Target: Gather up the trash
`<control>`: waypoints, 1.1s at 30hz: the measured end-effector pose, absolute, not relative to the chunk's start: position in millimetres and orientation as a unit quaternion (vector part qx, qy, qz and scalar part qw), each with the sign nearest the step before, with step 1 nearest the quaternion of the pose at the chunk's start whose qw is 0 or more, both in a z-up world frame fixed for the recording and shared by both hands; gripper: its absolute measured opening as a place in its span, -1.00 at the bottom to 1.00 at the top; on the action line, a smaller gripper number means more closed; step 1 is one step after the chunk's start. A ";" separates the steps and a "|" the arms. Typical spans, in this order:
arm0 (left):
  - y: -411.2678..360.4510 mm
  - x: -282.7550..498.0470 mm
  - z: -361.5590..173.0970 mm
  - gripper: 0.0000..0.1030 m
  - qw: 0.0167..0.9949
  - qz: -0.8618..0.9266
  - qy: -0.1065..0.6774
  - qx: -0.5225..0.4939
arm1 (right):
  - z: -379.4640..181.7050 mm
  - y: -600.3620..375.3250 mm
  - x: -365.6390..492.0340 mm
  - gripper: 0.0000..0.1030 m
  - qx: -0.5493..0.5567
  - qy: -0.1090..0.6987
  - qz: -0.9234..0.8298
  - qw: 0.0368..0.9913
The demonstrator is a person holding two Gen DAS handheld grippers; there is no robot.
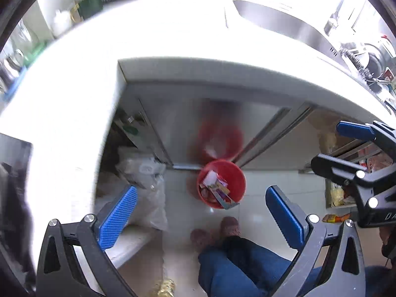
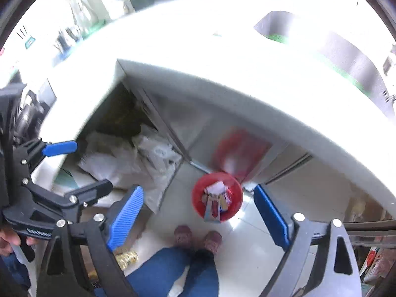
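Trash (image 1: 215, 185) lies in the red bucket (image 1: 238, 173) on the floor; left gripper (image 1: 201, 212) and right gripper (image 2: 199, 212) gape empty above; deposit seemingly done; next, seek remaining litter.

Pale tiled floor (image 1: 267, 185) down below me, kinda glossy. A red bucket (image 1: 221, 184) sits on it right by the steel cabinet doors (image 1: 222, 123), stuffed with wrappers and packets (image 1: 215, 185). Off to the left a heap of white plastic bags (image 1: 146, 180) is piled on the floor under the white table (image 1: 173, 37). My slippers (image 1: 230, 225) are planted near the bucket.
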State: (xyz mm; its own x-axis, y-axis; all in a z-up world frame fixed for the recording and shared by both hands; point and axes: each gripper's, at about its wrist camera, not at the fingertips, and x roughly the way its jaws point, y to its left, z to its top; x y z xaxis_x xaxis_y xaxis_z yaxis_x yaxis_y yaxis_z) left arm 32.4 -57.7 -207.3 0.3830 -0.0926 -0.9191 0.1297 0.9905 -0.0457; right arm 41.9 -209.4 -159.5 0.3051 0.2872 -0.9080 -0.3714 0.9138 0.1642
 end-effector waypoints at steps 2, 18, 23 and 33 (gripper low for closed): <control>-56.8 28.8 -183.9 1.00 0.841 -0.066 0.537 0.015 | -140.5 -207.8 38.6 0.76 -0.036 0.540 0.204 0.816; -19.1 -19.2 -42.2 1.00 0.906 -0.067 0.418 -0.008 | -14.7 -189.2 -17.2 0.99 -0.078 0.397 0.159 0.901; -12.5 -41.7 -22.8 1.00 0.916 -0.065 0.396 -0.003 | -1.7 -184.0 -27.1 0.99 -0.072 0.383 0.159 0.907; -1.2 -78.5 -7.9 1.00 0.925 -0.068 0.373 0.009 | 8.6 -177.4 -52.6 0.99 -0.056 0.369 0.144 0.916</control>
State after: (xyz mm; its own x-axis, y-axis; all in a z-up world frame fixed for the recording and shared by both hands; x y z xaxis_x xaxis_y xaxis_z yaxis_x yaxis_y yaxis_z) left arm -78.5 -1.2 -7.9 0.7122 -0.1182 -0.6919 0.1322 0.9907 -0.0332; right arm -52.6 -177.4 8.6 0.6863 0.2217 -0.6927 -0.3051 0.9523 0.0025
